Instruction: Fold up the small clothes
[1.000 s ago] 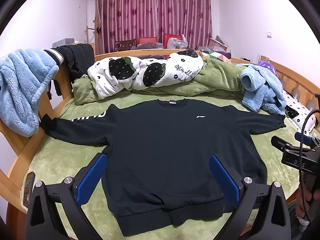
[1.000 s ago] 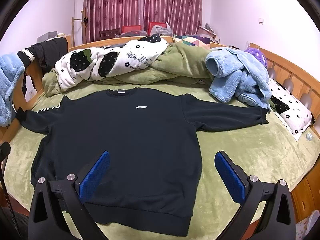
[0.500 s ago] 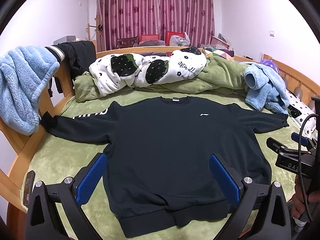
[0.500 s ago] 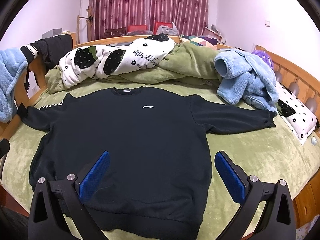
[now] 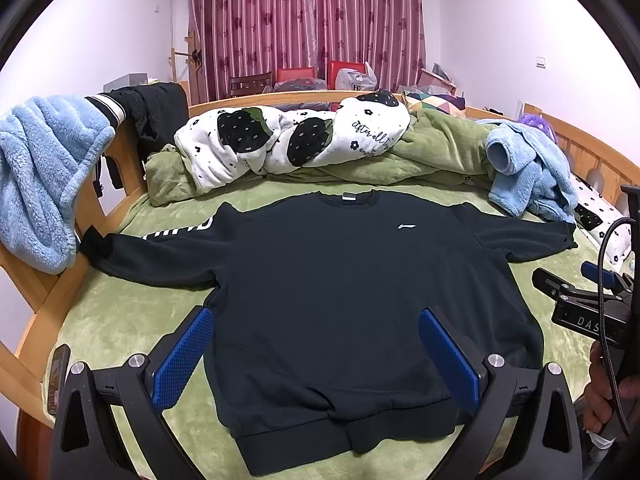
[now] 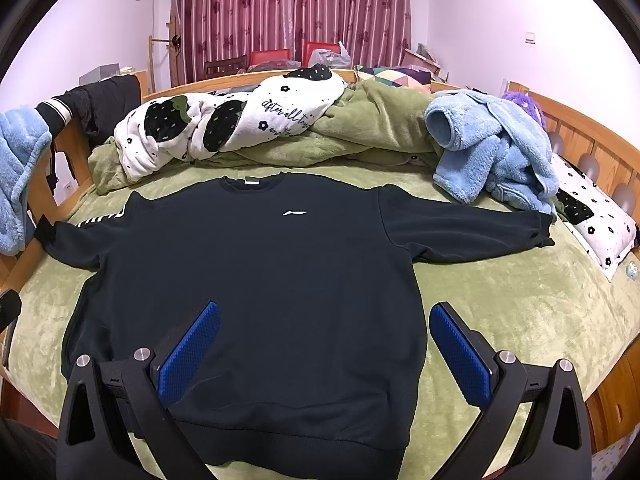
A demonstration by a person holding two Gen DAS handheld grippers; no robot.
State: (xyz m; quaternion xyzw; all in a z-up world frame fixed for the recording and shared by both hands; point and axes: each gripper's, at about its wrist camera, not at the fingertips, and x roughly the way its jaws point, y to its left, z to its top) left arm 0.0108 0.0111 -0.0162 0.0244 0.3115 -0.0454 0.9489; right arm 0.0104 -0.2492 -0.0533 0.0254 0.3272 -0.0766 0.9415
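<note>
A black sweatshirt (image 5: pixel 352 304) lies flat, front up, sleeves spread wide, on a green bed cover (image 5: pixel 120 320); it also shows in the right wrist view (image 6: pixel 260 280). My left gripper (image 5: pixel 316 356) is open and empty, held above the hem area of the sweatshirt. My right gripper (image 6: pixel 324 344) is open and empty, above the sweatshirt's lower right side. The right gripper also shows at the right edge of the left wrist view (image 5: pixel 592 308), held by a hand.
A white strawberry-print blanket (image 5: pixel 288 140) and bunched green duvet (image 5: pixel 440 152) lie at the far side. Blue fleece garments lie at right (image 5: pixel 528 176) and hang on the wooden bed frame at left (image 5: pixel 40 172). A phone (image 5: pixel 58 376) lies at the near left edge.
Both cameras have risen and tilted slightly, so the sweatshirt sits lower and more fully in view. Both grippers stay open and empty. The sweatshirt has not moved.
</note>
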